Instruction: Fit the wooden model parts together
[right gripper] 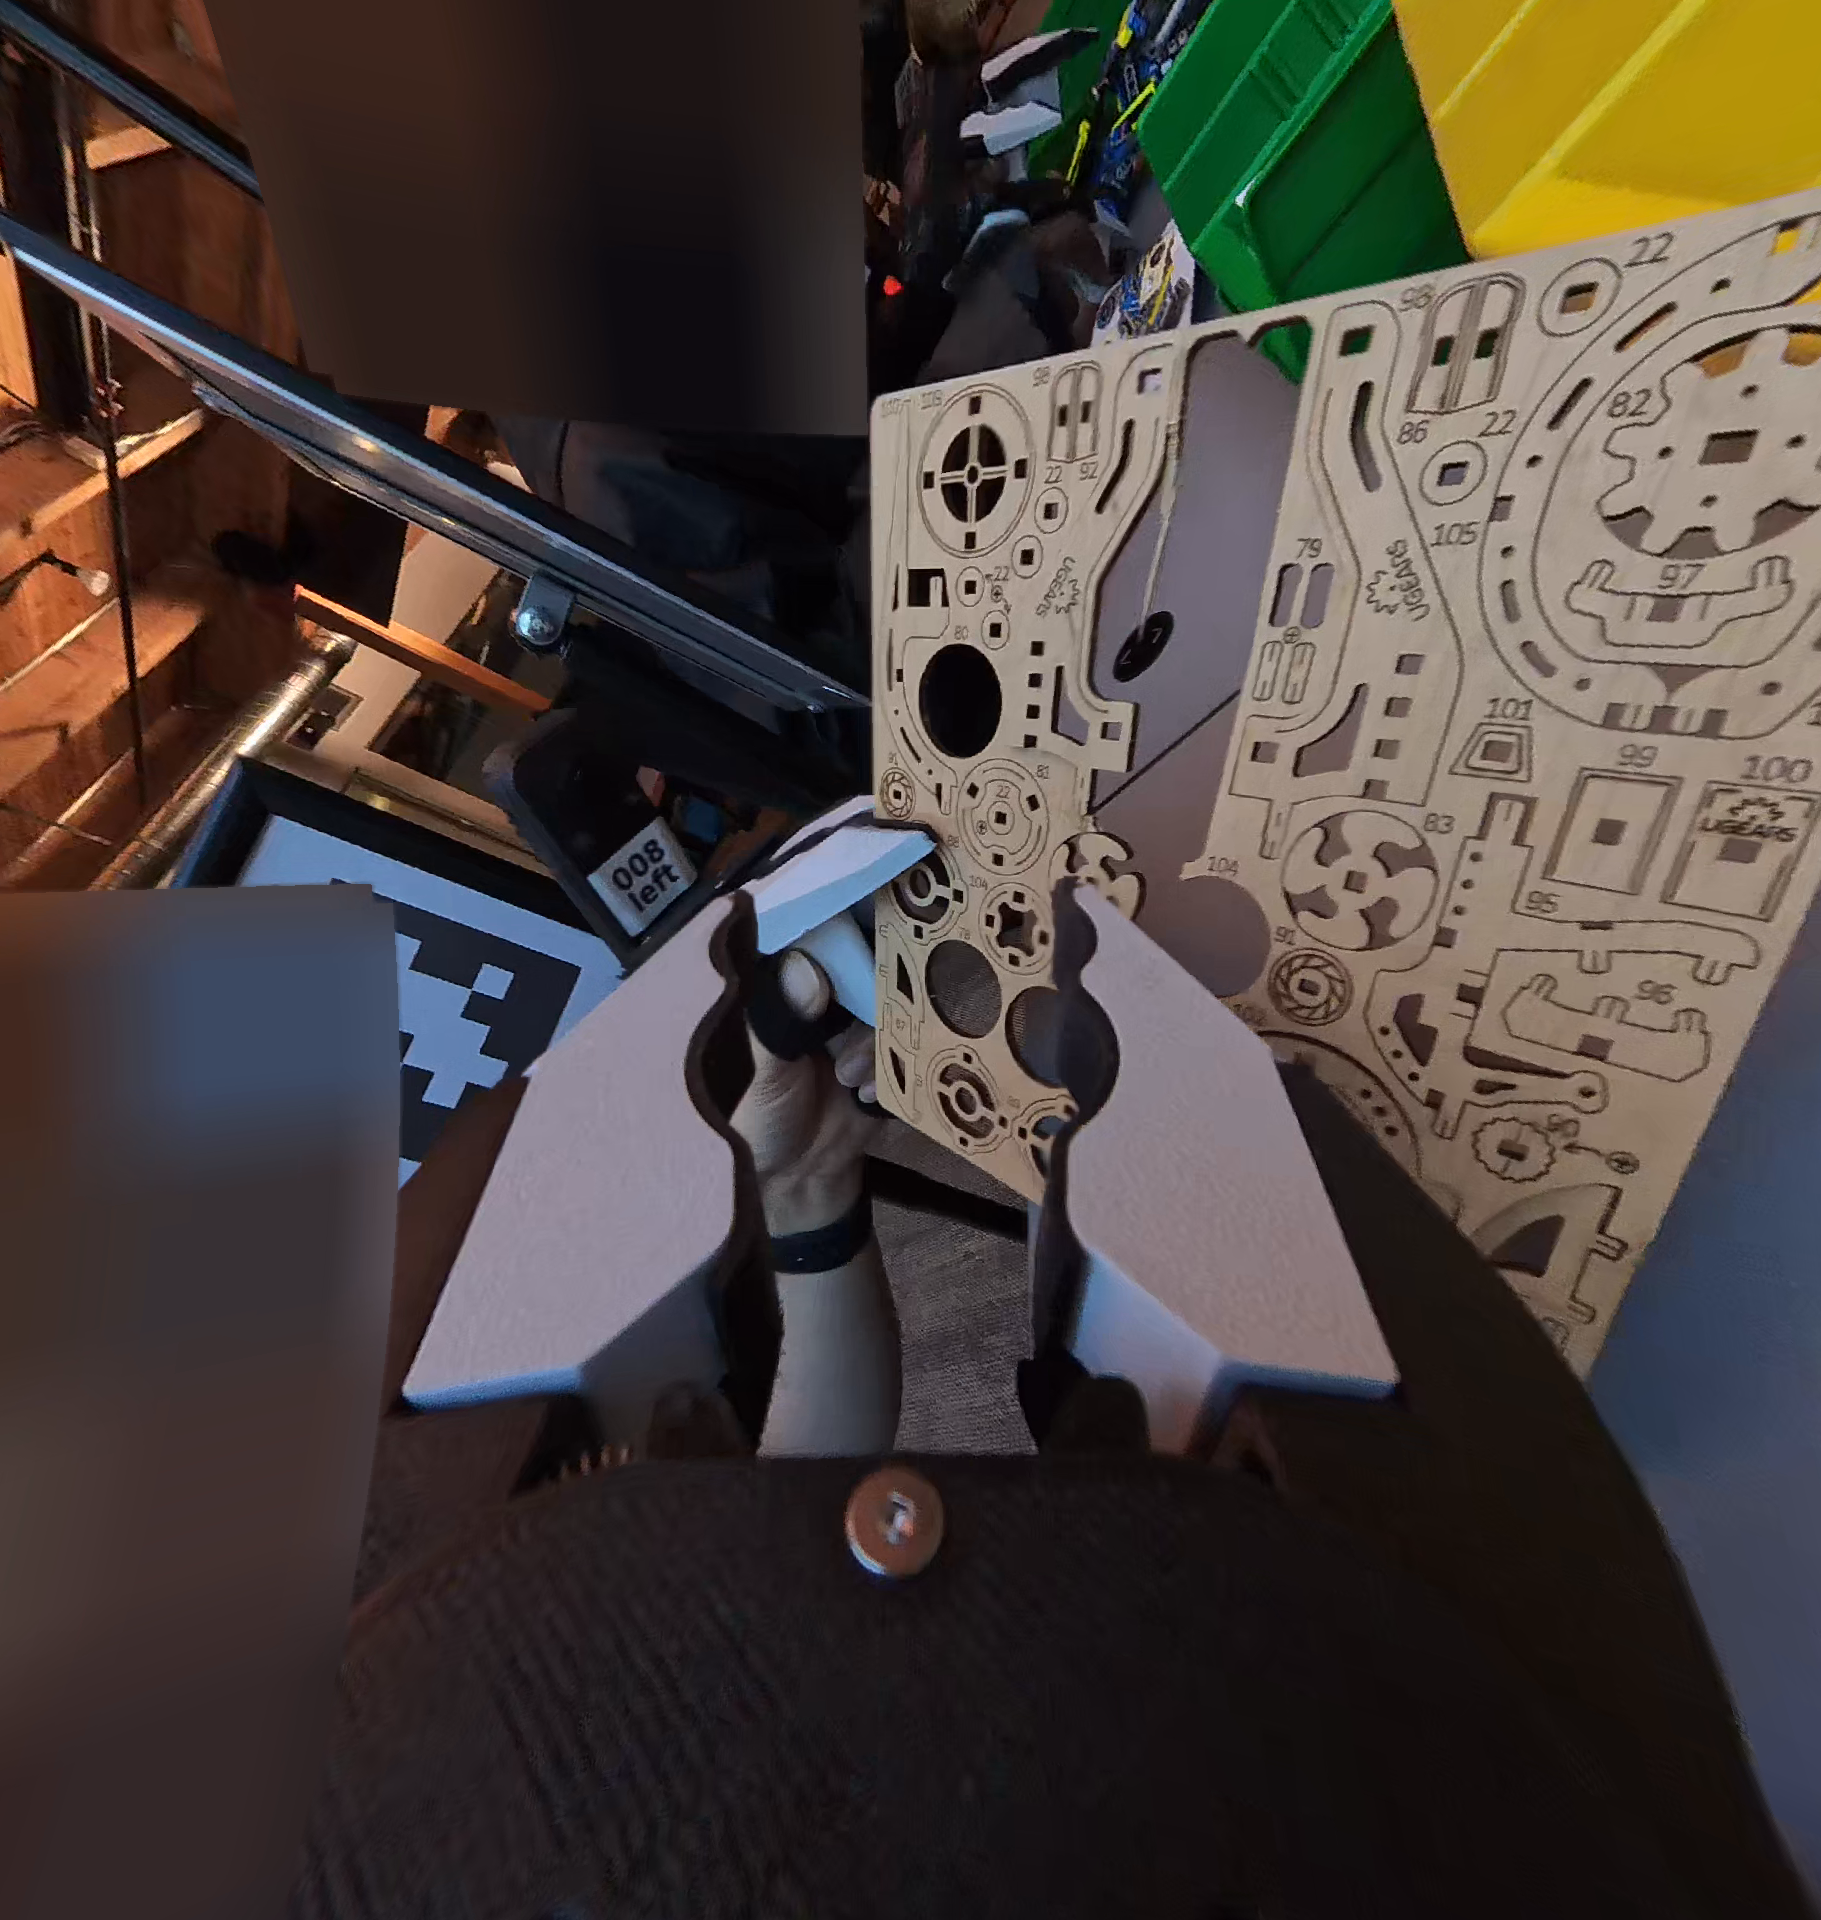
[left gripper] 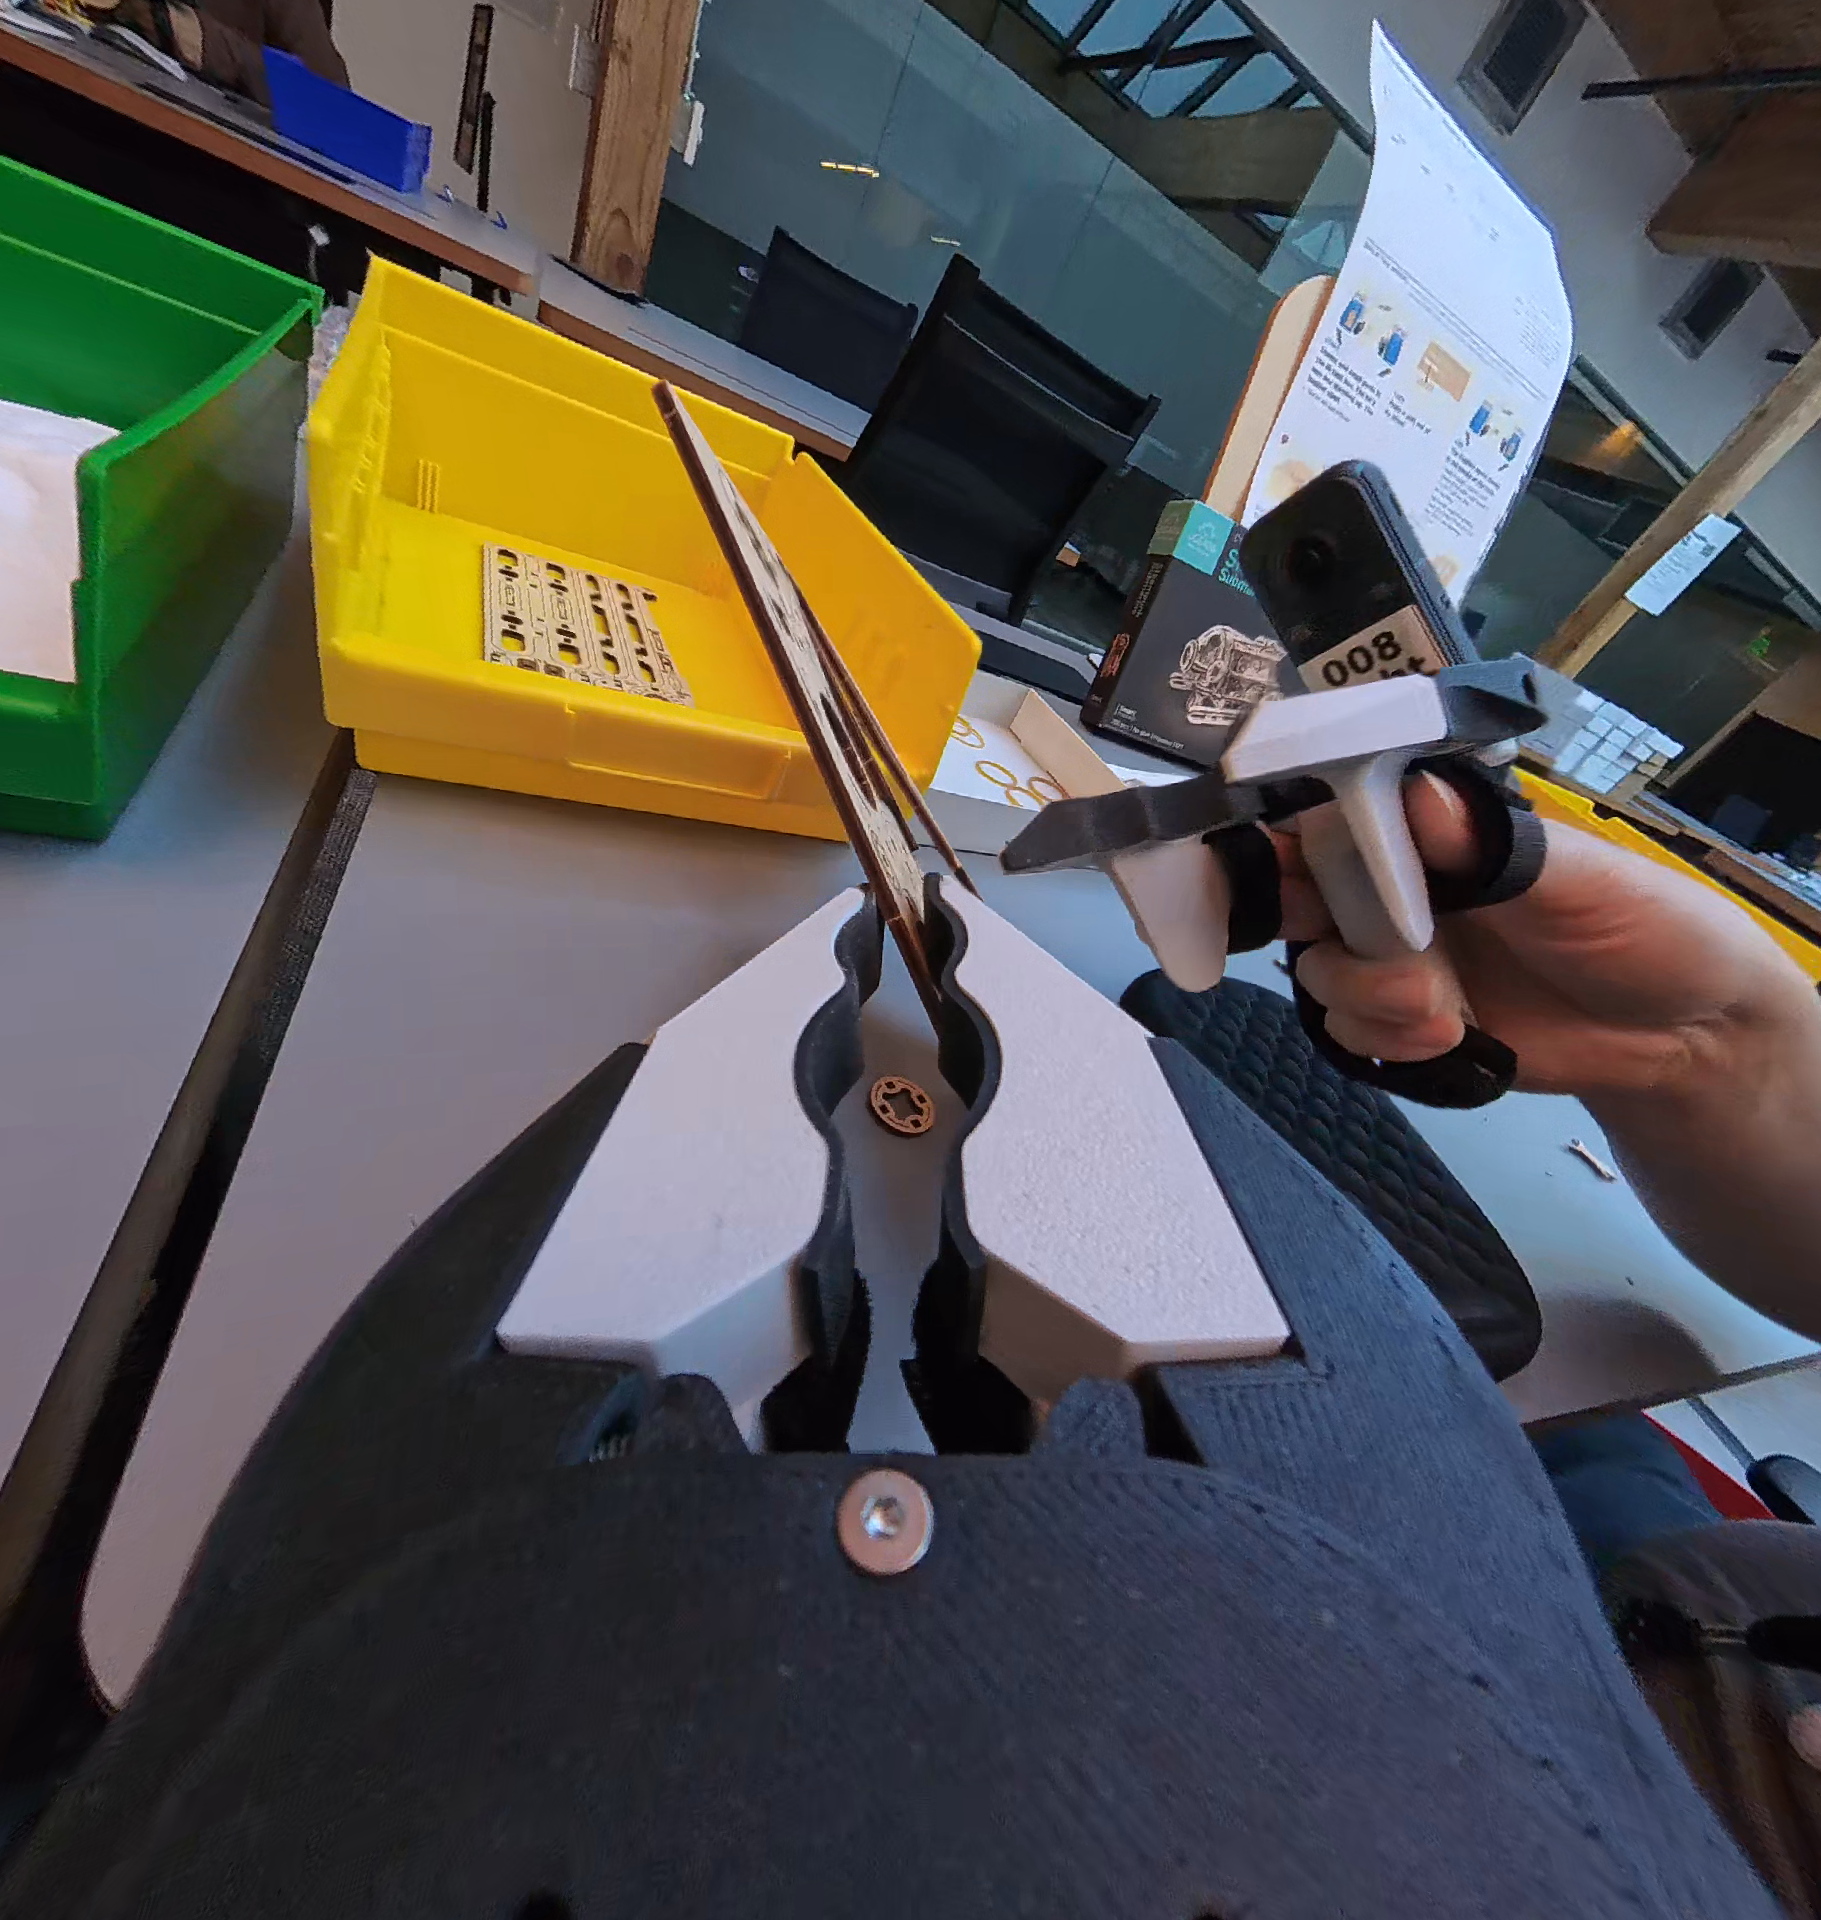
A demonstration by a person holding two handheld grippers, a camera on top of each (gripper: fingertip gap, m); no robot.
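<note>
My left gripper [left gripper: 908, 914] is shut on the lower edge of a laser-cut wooden parts sheet [left gripper: 781, 623], seen edge-on and leaning up toward the yellow bin. A small round wooden ring part [left gripper: 903, 1107] lies on the table under the fingers. In the right wrist view the sheet [right gripper: 1405, 727] faces me, with several parts punched out. My right gripper [right gripper: 906, 914] is open and empty, its right fingertip [right gripper: 1077, 935] in front of the sheet's lower left area. It also shows in the left wrist view [left gripper: 1098, 914], held by a hand to the right of the sheet.
A yellow bin [left gripper: 449, 436] holds another wooden sheet [left gripper: 573, 623]. A green bin [left gripper: 158, 343] stands at its left. Behind are a black kit box [left gripper: 1186, 644], a white tray [left gripper: 1051, 738] with rings and an upright instruction page [left gripper: 1457, 312]. A black mesh chair [left gripper: 1353, 1143] is under the hand. Some 5 cm of space lies between my two pairs of fingers.
</note>
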